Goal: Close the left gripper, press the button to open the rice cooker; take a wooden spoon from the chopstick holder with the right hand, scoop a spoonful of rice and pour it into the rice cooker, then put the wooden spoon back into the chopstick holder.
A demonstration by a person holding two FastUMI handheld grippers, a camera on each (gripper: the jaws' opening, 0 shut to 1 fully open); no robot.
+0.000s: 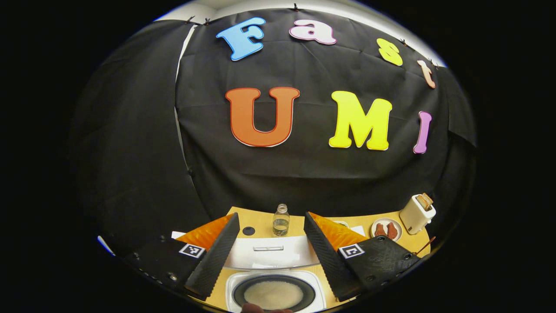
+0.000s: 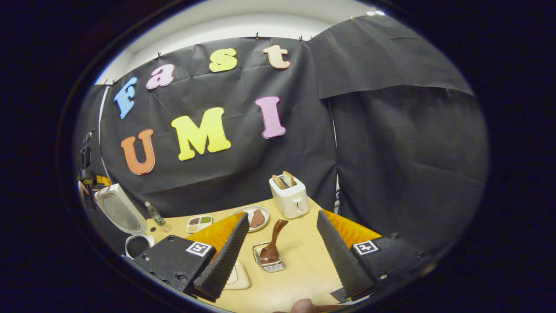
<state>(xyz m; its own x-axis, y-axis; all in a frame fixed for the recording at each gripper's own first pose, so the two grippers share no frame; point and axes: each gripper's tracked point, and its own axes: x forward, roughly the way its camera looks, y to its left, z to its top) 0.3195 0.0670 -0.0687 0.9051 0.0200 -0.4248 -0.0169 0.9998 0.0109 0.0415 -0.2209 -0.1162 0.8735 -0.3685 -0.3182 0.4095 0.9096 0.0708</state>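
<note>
Where right gripper [image 2: 278, 256] gapes: wooden spoon [image 2: 273, 243].

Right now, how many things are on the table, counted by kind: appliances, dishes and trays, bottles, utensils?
Appliances: 2, white open-lidded rice cooker, white toaster
Dishes and trays: 3, round plate, white sectioned condiment tray, wire chopstick holder
Bottles: 1, clear glass bottle
Utensils: 1, brown wooden spoon
Total: 7

bg: black cloth wall [image 2: 391, 143] | white wall above, maybe ceiling | tan wood tabletop [image 2: 304, 261]
</note>
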